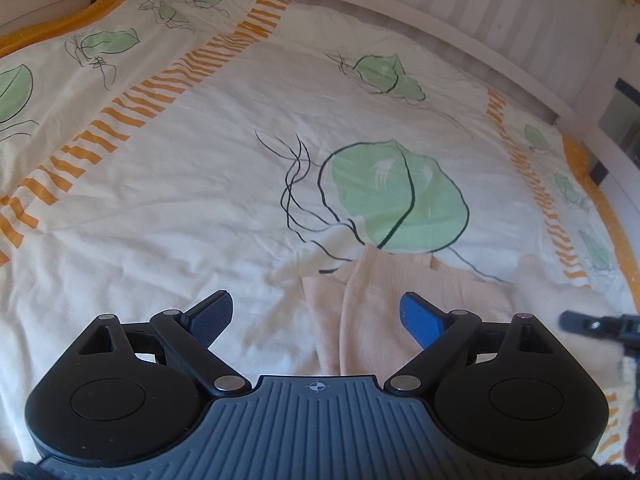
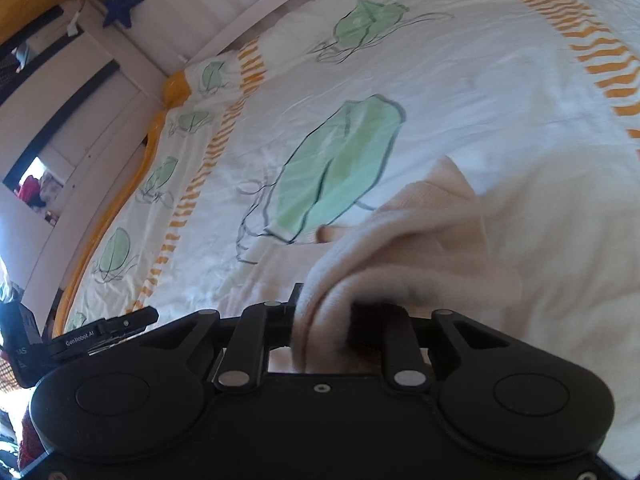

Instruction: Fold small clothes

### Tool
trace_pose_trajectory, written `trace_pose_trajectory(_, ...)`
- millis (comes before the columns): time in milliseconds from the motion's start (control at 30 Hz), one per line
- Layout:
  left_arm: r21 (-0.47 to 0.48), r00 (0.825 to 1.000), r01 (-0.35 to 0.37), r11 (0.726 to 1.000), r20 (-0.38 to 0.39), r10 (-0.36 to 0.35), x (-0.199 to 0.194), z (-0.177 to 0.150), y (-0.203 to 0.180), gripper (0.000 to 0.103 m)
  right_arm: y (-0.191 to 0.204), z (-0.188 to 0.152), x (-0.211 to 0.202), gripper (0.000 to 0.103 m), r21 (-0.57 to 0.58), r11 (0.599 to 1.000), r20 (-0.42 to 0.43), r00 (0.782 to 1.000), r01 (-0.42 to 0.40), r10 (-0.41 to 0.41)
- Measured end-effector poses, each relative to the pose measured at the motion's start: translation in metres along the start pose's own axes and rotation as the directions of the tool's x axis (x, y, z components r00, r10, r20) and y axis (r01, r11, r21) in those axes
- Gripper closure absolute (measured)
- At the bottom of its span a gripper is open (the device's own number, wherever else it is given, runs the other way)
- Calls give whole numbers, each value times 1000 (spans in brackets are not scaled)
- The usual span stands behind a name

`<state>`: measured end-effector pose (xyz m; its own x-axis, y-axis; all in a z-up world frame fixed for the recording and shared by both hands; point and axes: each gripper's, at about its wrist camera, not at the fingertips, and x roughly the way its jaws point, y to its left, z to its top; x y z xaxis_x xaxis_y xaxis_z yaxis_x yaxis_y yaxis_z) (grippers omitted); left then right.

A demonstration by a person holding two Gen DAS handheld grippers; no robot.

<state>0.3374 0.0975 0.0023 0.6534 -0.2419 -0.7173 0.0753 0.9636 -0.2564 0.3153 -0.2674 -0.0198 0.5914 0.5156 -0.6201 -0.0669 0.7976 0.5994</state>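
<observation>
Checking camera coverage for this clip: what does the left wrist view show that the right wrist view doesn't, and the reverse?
Only the left wrist view shows the left gripper, open and holding nothing, above the flat part of the peach garment.

Only the right wrist view shows the right gripper shut on a bunched fold of that garment, plus a blue star hanging by a cabinet.

Both show the leaf-print bedcover with orange stripes and the white slatted bed rail.

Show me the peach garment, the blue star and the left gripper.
Peach garment [image 1: 372, 304]: left wrist view, on its ribbed upper layer.
Blue star [image 2: 121, 5]: right wrist view, on its centre.
Left gripper [image 1: 320, 316]: left wrist view, midway between its open fingertips.
</observation>
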Motion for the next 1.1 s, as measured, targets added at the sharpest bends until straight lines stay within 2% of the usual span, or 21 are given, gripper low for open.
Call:
trace_pose_trajectory(267, -15, 1000, 25, 1000, 5, -25, -7, 6, 8, 12, 47, -24, 48, 74, -52, 999, -58, 998, -6, 3)
trace_pose_trajectory(433, -16, 1000, 29, 999, -4, -29, -7, 6, 9, 12, 70, -36, 70, 73, -105, 992, -58, 995, 72, -79)
trace_pose_trajectory(533, -18, 1000, 29, 999, -11, -29, -6, 5, 10, 12, 80, -44, 80, 66, -149, 983, -61, 991, 107, -117)
trace_pose_trajectory(600, -21, 1000, 27, 999, -15, -27, -4, 5, 11, 12, 89, -49, 86, 55, -182, 978, -65, 991, 105, -118)
trace_pose_trajectory(667, -26, 999, 25, 999, -20, -25, -3, 5, 12, 12, 93, -52, 92, 42, -180, 982, -70, 995, 63, -76)
trace_pose_trajectory(733, -28, 999, 22, 999, -27, -23, -1, 5, 12, 12, 97, -55, 96, 39, -177, 984, -71, 997, 23, -36)
trace_pose_trajectory(933, -36, 999, 15, 999, -37, -16, 4, 5, 17, 12, 99, -58, 93, 39, -183, 979, -56, 995, -86, 76)
trace_pose_trajectory(1100, -37, 999, 7, 999, -44, -8, 8, 5, 16, 12, 91, -57, 63, 39, -210, 973, 14, 995, -92, 98)
